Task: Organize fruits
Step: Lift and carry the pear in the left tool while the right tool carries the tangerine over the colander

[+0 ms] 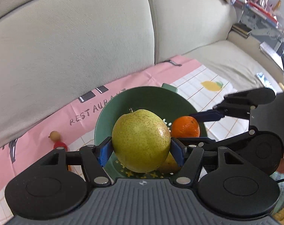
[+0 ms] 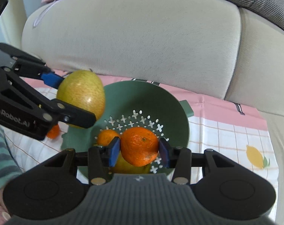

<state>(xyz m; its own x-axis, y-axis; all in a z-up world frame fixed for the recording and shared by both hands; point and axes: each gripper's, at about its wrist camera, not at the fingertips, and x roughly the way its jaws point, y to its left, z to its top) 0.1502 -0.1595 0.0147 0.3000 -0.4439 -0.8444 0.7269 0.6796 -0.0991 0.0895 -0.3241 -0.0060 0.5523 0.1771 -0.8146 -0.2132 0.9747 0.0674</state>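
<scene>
My left gripper point(image 1: 141, 148) is shut on a large green-yellow pear point(image 1: 141, 140) and holds it above the near rim of a green colander point(image 1: 112, 101). The pear point(image 2: 82, 95) and left gripper also show in the right wrist view. My right gripper point(image 2: 139, 150) is shut on an orange mandarin point(image 2: 139, 145), held over the inside of the colander point(image 2: 142, 95); it shows in the left wrist view point(image 1: 186, 127) too. A second mandarin point(image 2: 106, 136) and a yellow fruit point(image 2: 127, 166) lie in the colander.
The colander stands on a pink and white checked cloth point(image 1: 198, 82) spread on a beige sofa point(image 1: 85, 37). A small brown fruit point(image 1: 54, 135) and a red one point(image 1: 60, 146) lie on the cloth at left. Another mandarin point(image 2: 53, 131) lies beside the colander.
</scene>
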